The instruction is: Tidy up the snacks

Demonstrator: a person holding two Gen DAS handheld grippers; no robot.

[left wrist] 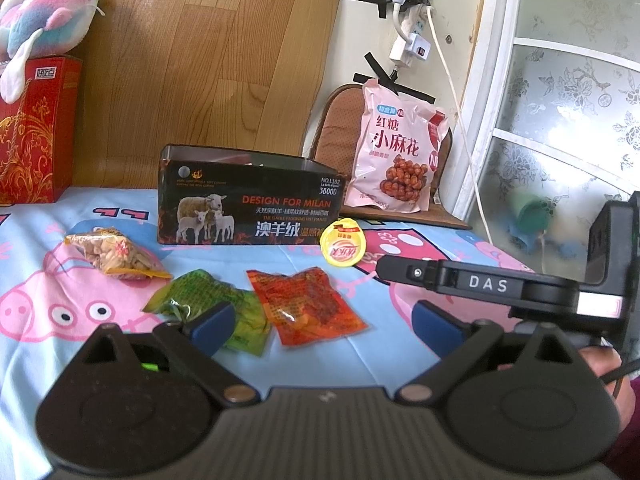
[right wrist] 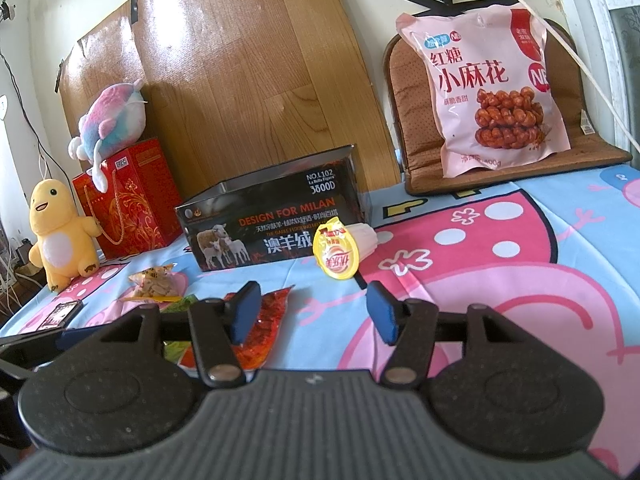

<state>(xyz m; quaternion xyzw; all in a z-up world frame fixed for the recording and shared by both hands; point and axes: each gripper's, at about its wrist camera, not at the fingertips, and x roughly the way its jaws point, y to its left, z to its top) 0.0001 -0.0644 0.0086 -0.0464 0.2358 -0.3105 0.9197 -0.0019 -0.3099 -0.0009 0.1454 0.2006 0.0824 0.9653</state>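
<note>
An open black box [left wrist: 248,196] printed "DESIGN FOR MILAN" stands on the cartoon sheet; it also shows in the right wrist view [right wrist: 276,220]. In front of it lie a peanut packet [left wrist: 116,256], a green packet [left wrist: 208,308], a red packet [left wrist: 308,304] and a yellow jelly cup [left wrist: 344,246]. My left gripper [left wrist: 324,326] is open and empty, just above the green and red packets. My right gripper [right wrist: 314,312] is open and empty, low over the sheet, with the jelly cup [right wrist: 336,256] just ahead and the red packet [right wrist: 264,320] under its left finger.
A big pink snack bag [right wrist: 484,92] leans on a brown cushion [right wrist: 416,120] at the back right. A red gift box [right wrist: 128,196] with a plush fish [right wrist: 112,116] and a yellow plush toy [right wrist: 60,232] stand at the left. The right gripper's body [left wrist: 500,288] shows in the left view.
</note>
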